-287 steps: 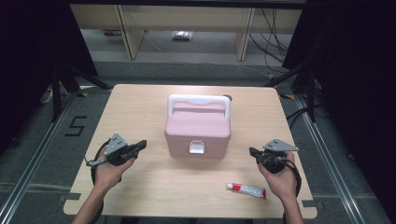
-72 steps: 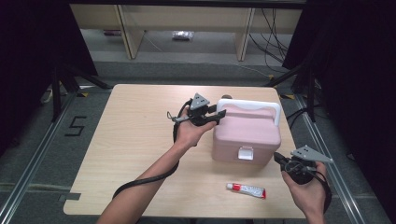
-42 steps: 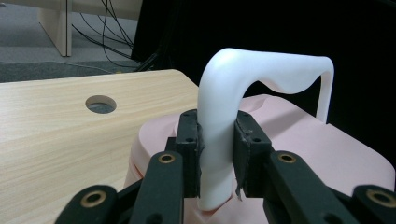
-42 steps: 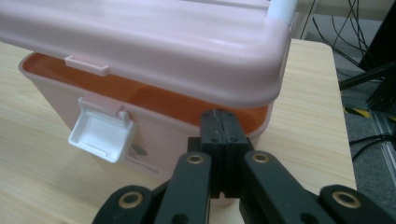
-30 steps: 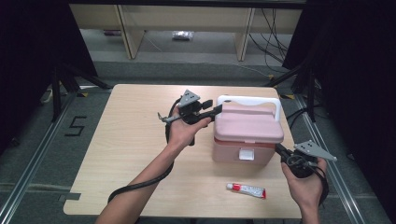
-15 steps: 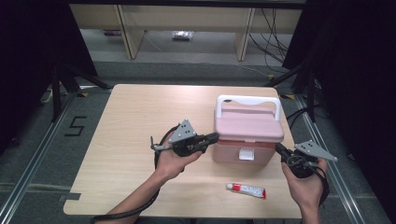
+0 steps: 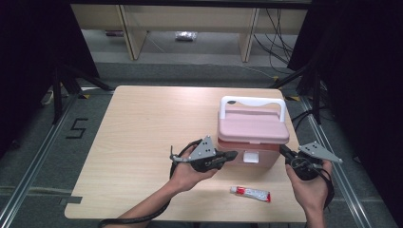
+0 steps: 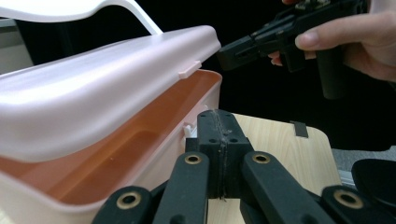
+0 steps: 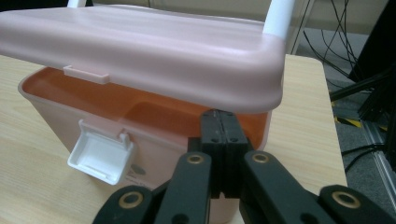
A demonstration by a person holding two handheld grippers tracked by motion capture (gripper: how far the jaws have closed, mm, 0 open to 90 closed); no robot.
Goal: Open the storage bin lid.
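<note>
Left gripper view has my left gripper (image 8: 217, 140) with its jaws pressed flat together, nothing between them; they have just been closing. Its tip sits just beside the front wall of the pink box (image 8: 116, 154), near the latch. My right gripper (image 9: 219, 135) is closed on nothing too, its tip close under the front right corner of the lid (image 9: 154, 51). From above I see the left gripper (image 7: 228, 156) pointing at the box front from the left and the right gripper (image 7: 285, 153) pointing at it from the right.

One box (image 7: 252, 137) stands upright on the table (image 7: 138, 123), right of centre, long axis running across the table, front wall with the white latch (image 7: 250, 157) facing me. The latch (image 9: 100, 156) hangs folded down, undone. The lid (image 8: 98, 93) is tilted up at the front, leaving a gap over the rim, and the white handle (image 7: 254, 102) stands up along the back. Through the gap I make out an orange-pink inner wall and a tray-like ledge; whether anything lies inside I cannot tell.

One tube (image 7: 250, 193), white with red marking, lies flat near the front edge, apart from the box, long axis across the table, cap end to the left
</note>
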